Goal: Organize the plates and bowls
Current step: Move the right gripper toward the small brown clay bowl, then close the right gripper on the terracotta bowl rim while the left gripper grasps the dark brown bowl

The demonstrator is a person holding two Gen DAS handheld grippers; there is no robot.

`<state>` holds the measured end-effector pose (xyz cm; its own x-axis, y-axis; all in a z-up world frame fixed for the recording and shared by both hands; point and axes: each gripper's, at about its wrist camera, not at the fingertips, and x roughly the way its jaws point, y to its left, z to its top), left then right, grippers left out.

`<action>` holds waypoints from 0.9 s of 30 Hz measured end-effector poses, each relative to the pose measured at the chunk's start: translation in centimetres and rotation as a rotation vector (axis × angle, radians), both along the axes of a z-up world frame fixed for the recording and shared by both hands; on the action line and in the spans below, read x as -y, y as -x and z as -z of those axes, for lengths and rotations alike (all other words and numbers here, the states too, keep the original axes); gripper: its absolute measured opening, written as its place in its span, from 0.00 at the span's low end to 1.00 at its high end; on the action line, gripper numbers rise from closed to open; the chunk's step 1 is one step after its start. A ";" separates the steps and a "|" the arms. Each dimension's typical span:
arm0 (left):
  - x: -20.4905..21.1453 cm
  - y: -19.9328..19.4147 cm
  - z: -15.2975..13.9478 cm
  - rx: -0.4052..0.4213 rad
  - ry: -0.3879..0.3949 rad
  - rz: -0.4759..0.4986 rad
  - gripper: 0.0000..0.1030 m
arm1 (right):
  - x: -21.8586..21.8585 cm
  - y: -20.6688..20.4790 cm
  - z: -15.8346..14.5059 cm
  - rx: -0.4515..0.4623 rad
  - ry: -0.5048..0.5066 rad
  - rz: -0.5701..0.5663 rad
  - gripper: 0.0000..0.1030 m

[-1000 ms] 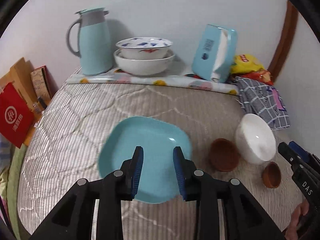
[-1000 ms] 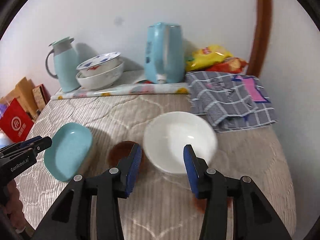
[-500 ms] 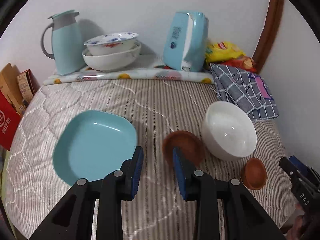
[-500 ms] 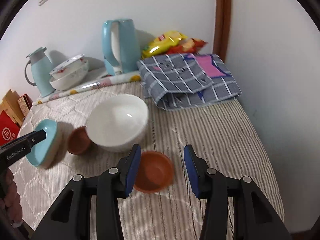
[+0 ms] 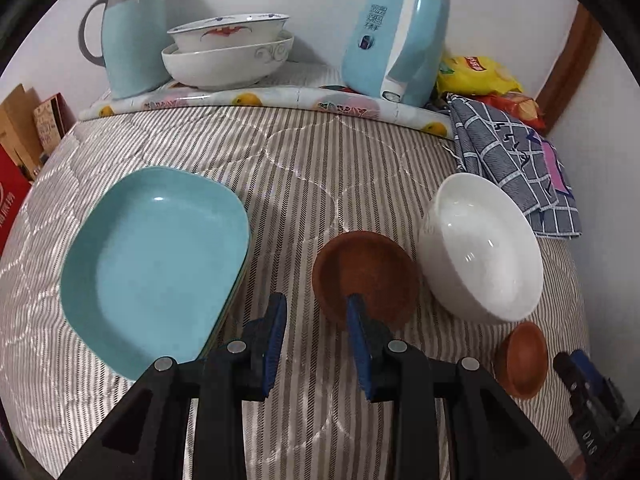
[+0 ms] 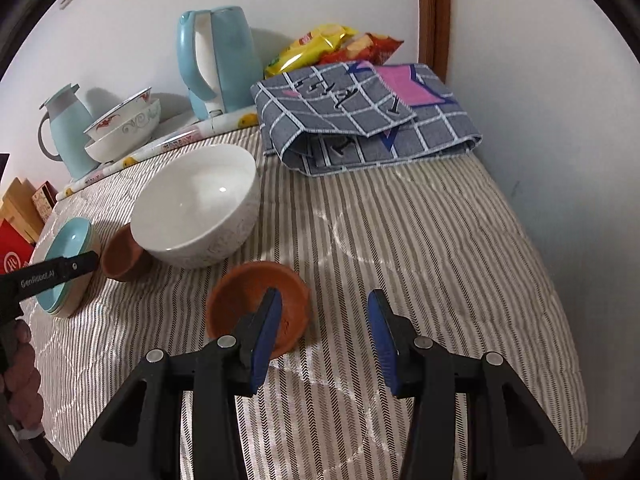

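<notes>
Left tongs (image 5: 316, 320) released, shifted from teal plate (image 5: 156, 256) toward brown bowl (image 5: 366, 272), right tongs (image 6: 324, 320) released

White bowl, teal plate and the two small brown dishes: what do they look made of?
White bowl: glazed ceramic, judging by its sharp glossy highlights. Teal plate: smooth, semi-gloss, possibly melamine or plastic; cannot tell for sure. Two brown dishes: matte, no shine, like unglazed clay or wood.

Red box (image 5: 10, 204) cut off at left edge. Right gripper (image 5: 592, 412) only partly in left-wrist view, jaws unclear. Near rim of larger brown bowl (image 5: 366, 270) hidden behind left gripper's finger (image 5: 356, 316). Kettle label (image 5: 376, 16) too small to read.
</notes>
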<state>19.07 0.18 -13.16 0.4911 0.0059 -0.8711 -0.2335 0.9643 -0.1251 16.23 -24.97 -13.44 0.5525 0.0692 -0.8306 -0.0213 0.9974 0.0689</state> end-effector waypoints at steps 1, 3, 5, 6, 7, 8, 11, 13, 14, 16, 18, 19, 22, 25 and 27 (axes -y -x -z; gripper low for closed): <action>0.0 -0.2 0.2 -0.006 0.003 -0.007 0.29 | 0.0 -0.1 0.1 -0.003 0.000 -0.002 0.43; 0.0 -0.7 0.7 -0.024 0.010 -0.013 0.36 | 0.1 -0.3 0.4 -0.006 -0.005 -0.005 0.43; 0.1 -0.9 1.1 -0.027 0.008 -0.026 0.40 | 0.2 -0.4 0.7 -0.011 -0.013 -0.010 0.43; 0.0 -1.0 1.2 -0.026 0.013 -0.031 0.40 | 0.2 -0.5 0.8 -0.012 -0.016 -0.012 0.43; 0.0 -1.1 1.4 -0.028 0.018 -0.034 0.40 | 0.1 -0.6 0.9 -0.014 -0.019 -0.016 0.43; 0.0 -1.3 1.5 -0.031 0.019 -0.036 0.40 | 0.1 -0.7 1.0 -0.017 -0.021 -0.021 0.43; -0.1 -1.8 1.8 -0.035 0.021 -0.042 0.40 | 0.0 -1.0 1.4 -0.021 -0.022 -0.028 0.43; 0.0 -2.1 2.0 -0.035 0.028 -0.035 0.40 | 0.0 -1.2 1.7 -0.029 -0.027 -0.027 0.43; 0.0 -2.2 2.1 -0.032 0.030 -0.034 0.40 | 0.1 -1.3 1.9 -0.034 -0.032 -0.026 0.43; -0.1 -2.4 2.3 -0.028 0.038 -0.034 0.40 | 0.2 -1.4 2.1 -0.039 -0.041 -0.024 0.43; -0.2 -2.6 2.5 -0.030 0.041 -0.039 0.40 | 0.2 -1.6 2.3 -0.046 -0.043 -0.023 0.43; -0.2 -2.8 2.6 -0.032 0.043 -0.041 0.40 | 0.2 -1.7 2.4 -0.049 -0.044 -0.026 0.43; -0.3 -2.9 2.7 -0.026 0.029 -0.046 0.40 | 0.0 -2.0 2.7 -0.055 -0.040 -0.035 0.43; -0.3 -3.1 2.8 -0.020 0.014 -0.047 0.40 | -0.3 -2.2 3.0 -0.061 -0.042 -0.048 0.39; -0.3 -3.2 2.9 -0.017 0.005 -0.051 0.40 | -0.5 -2.4 3.3 -0.068 -0.038 -0.055 0.37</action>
<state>22.24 0.44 -16.01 0.4754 0.0264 -0.8794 -0.2840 0.9506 -0.1250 18.66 -24.46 -16.72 0.4891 0.1298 -0.8625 -0.0695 0.9915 0.1098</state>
